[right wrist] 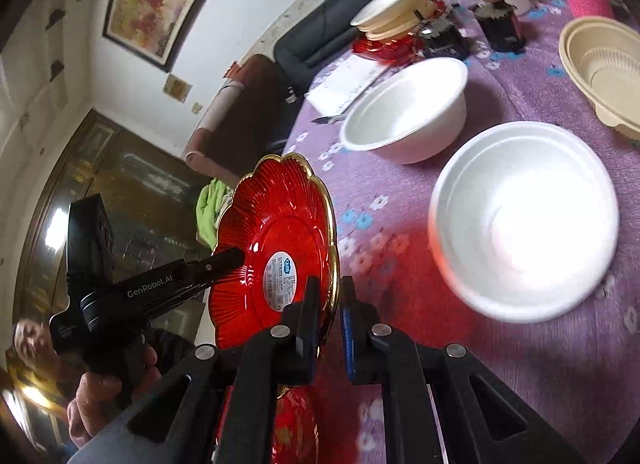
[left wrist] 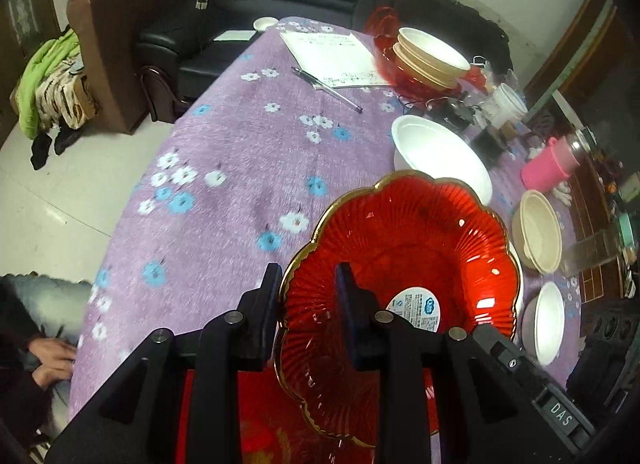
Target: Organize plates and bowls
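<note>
Red scalloped plate (left wrist: 400, 264), gold-edged, translucent, white label at centre: held above the near edge of the desk (left wrist: 240, 168), tilted steeply, almost on edge in the right wrist view, concave face toward the left. Round, so no long axis.

Left gripper (left wrist: 308, 288): fingers pinch the plate's rim, one finger either side.

Right gripper (right wrist: 330, 296): fingers straddle the opposite gold rim; whether they press it, cannot tell.

On the purple floral cloth: large white bowl (right wrist: 524, 220) near the right gripper; second white bowl (right wrist: 404, 112) beyond; beige bowl (right wrist: 604, 76) farther right; stack of bowls (left wrist: 430, 58) on another red plate at the far end.

Also: paper sheet (left wrist: 332, 56), pen (left wrist: 328, 90), pink cup (left wrist: 550, 164).
</note>
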Demonstrator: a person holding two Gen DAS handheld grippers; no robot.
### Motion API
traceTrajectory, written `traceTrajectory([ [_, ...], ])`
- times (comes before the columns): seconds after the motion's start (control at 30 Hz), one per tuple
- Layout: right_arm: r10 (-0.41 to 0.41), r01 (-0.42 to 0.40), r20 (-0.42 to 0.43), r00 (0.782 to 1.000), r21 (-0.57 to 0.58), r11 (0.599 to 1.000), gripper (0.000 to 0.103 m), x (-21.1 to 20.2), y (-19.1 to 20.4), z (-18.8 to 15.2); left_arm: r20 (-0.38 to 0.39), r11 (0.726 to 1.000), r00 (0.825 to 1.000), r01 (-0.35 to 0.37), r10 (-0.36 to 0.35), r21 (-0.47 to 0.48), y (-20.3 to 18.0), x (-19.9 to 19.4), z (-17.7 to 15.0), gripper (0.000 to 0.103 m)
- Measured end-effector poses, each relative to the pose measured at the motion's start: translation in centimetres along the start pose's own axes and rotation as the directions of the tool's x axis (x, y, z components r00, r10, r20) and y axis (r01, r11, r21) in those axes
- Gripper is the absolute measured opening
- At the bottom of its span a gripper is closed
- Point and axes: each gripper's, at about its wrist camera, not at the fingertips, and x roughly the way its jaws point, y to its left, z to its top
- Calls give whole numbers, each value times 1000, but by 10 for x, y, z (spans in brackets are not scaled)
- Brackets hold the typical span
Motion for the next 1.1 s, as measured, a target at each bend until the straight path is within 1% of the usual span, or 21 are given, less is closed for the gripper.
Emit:
traceTrajectory([
  [0.2,27,-28,-22,999,-70,997,9,-17,25,-29,22,1000,1000,-21,21,-15,18,-29,-41,25],
  [0.3,33,-37,-39,999,-106,994,9,-22,35,-46,42,999,998,-50,51,-14,24,-41,-66,25],
  [0.43,14,-24,-59,998,-169,985,9,-24,48,-72,59,996,995,-82,84,-31,36,-49,-98,25],
  [0.53,-9,-11,-92,996,-211,977,9,-19,54,-90,59,993,992,-105,108,-59,48,-50,-120,25],
  [0.67,-43,11,-120,992,-256,967,9,-9,61,-108,57,988,989,-132,137,-75,58,-51,-141,25],
  [0.83,-87,40,-137,987,-315,948,9,1,70,-125,68,983,983,-163,168,-85,67,-50,-154,25],
  [0.93,-113,59,-141,984,-344,937,9,7,73,-132,58,982,982,-173,178,-81,69,-44,-159,25],
  [1.1,-171,111,-125,977,-387,916,10,12,74,-138,26,980,981,-189,190,-64,68,-30,-163,26],
])
